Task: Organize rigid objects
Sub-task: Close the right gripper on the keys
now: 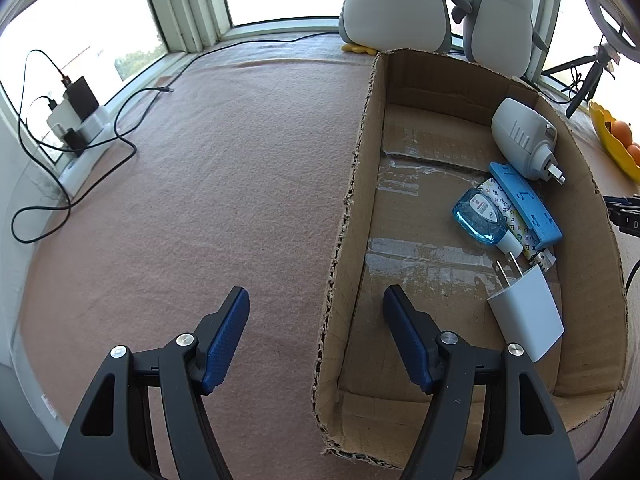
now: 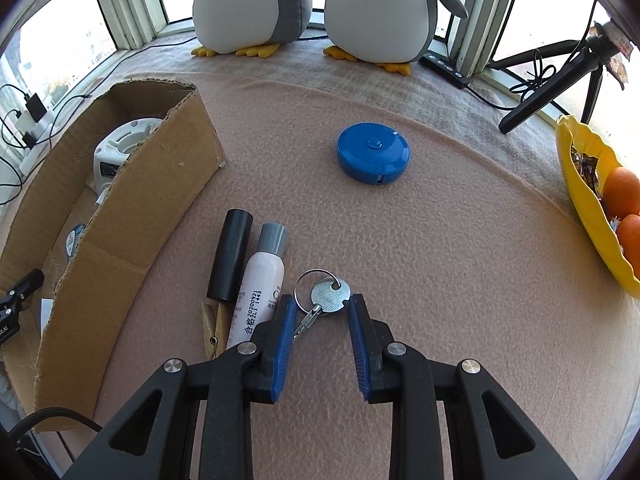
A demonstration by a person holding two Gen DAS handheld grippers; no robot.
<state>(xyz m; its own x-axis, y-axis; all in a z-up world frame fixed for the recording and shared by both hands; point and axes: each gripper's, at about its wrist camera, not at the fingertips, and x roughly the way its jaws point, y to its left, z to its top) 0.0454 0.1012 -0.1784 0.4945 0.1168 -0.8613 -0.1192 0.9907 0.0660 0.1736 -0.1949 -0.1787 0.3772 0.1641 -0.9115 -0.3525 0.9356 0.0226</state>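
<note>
You are working on a pink felt-covered table [image 2: 440, 240] set against a bright window, with two plush penguins [image 2: 312, 4] standing at its far edge and a yellow fruit bowl [image 2: 580, 184] of oranges off to your right. A low cardboard box [image 1: 352, 216] lies open on the cloth. Inside it, along its right side, you have a white plug-in device [image 1: 520, 136], a blue bar [image 1: 524, 204] lying over a patterned item, a small blue bottle [image 1: 480, 216] and a white USB charger [image 1: 528, 320] with its prongs pointing toward the bottle. Your left gripper [image 1: 316, 300] hangs with its jaws spread wide and nothing between them, one finger over the cloth and the other over the box floor. Your right gripper [image 2: 322, 312] is low over the cloth with its jaws apart, bracketing a silver key [image 2: 328, 298] on a ring; the left pad touches the ring, the right pad sits just beside the key head. Just left of it lie a white spray bottle [image 2: 260, 284], a black tube [image 2: 232, 256] and a wooden clothespin [image 2: 214, 332], side by side beside the box wall. A round blue tape measure [image 2: 373, 152] sits farther out, well apart from them.
</note>
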